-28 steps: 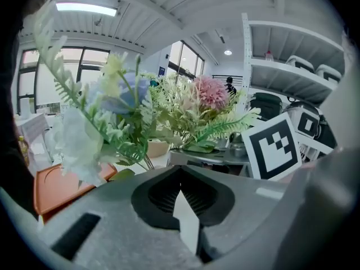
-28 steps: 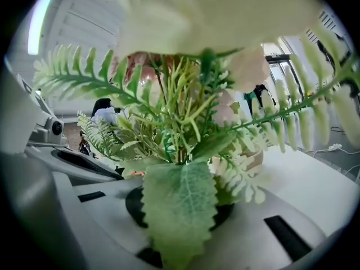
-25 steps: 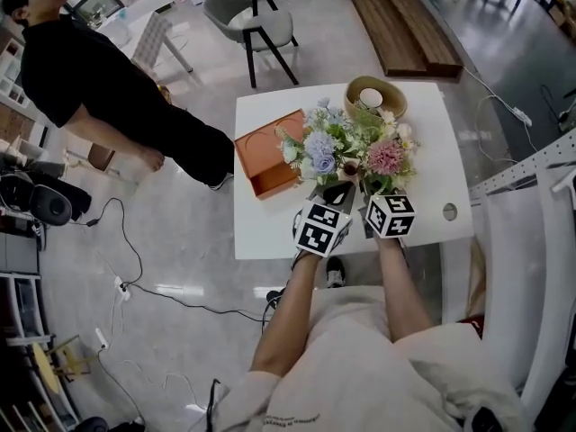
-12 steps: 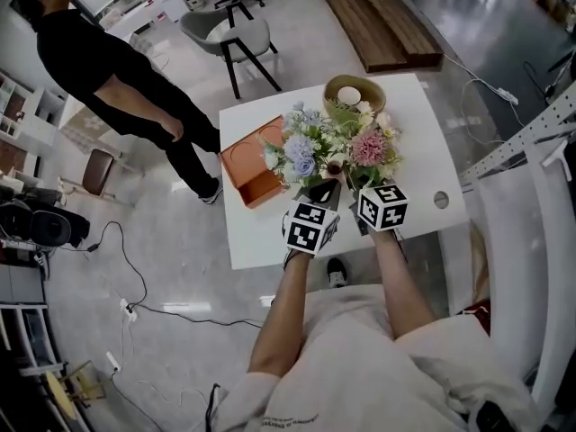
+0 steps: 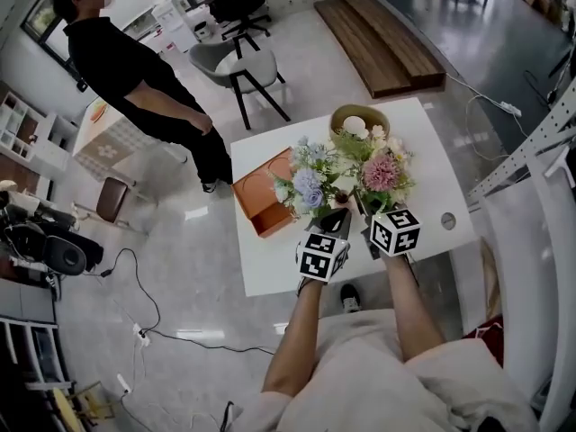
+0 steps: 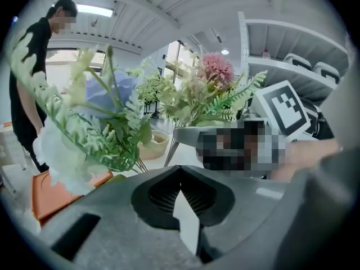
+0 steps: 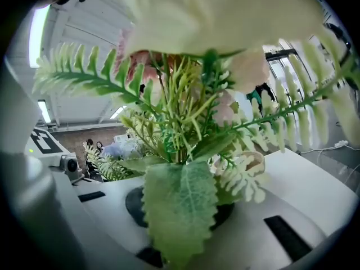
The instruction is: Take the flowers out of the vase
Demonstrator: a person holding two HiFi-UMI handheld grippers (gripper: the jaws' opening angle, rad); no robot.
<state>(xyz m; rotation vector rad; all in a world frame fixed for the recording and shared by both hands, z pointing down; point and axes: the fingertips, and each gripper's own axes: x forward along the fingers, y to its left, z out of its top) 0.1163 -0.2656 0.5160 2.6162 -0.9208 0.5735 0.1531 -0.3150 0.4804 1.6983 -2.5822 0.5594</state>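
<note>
Two bunches of artificial flowers stand over the white table. The pink bunch with fern fronds rises straight out of my right gripper. In the right gripper view its stems come up from between the jaws, and a big green leaf hides the pads. The blue bunch leans left, and its stems drop behind my left gripper. That gripper shows only a thin sliver between its jaws, with nothing in it. The small vase is mostly hidden by foliage between the two grippers.
An orange tray lies at the table's left and a wooden bowl at its far edge. A round hole sits near the right edge. A person in black stands beyond the table, by a grey chair.
My right gripper has risen a little with the pink bunch in it. The left gripper stays where it was. The person in black has shifted position.
</note>
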